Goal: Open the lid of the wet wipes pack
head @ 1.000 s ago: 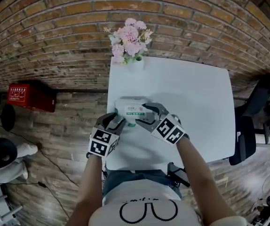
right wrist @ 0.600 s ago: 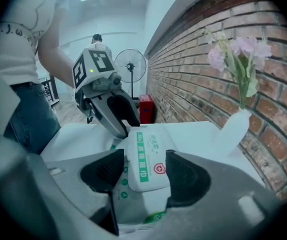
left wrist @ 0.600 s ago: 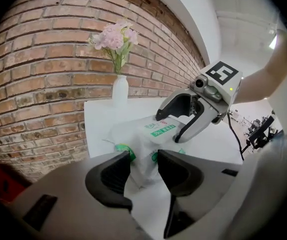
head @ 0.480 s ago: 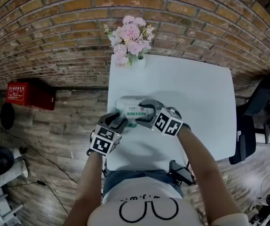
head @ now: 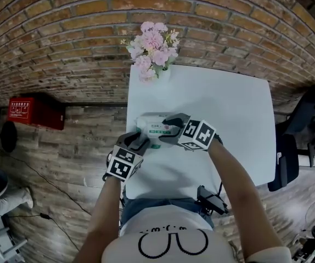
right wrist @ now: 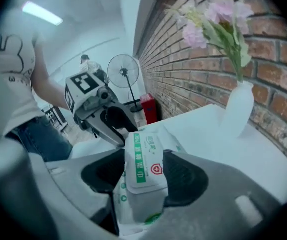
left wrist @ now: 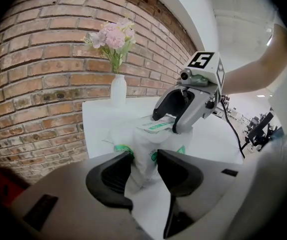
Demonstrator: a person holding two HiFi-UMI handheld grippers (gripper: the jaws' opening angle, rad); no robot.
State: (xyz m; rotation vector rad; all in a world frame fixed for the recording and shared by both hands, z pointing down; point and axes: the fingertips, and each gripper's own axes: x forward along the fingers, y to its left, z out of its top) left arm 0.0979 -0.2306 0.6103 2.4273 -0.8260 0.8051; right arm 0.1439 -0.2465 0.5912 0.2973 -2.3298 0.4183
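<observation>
A white wet wipes pack (head: 151, 126) with green print lies on the white table (head: 223, 119) near its left edge. My left gripper (head: 139, 142) comes at its near end. In the left gripper view the pack's soft crimped end (left wrist: 142, 149) fills the gap of that gripper (left wrist: 144, 160); both pads touch it, and the jaws have just been closing. My right gripper (head: 166, 133) reaches over the pack's top from the right. The flip lid (right wrist: 142, 156), white with a green stripe, sits between the pads of that gripper (right wrist: 144, 171), whose jaws have also just been closing.
A white vase of pink flowers (head: 153, 48) stands at the table's far left corner, beyond the pack. A red box (head: 37, 113) sits on the wooden floor to the left, and a dark chair (head: 300, 141) to the right. A brick wall runs behind.
The right gripper has swung up and turned, so its marker cube now sits level with the pack and its jaws lie over the lid. The left gripper has hardly moved.
</observation>
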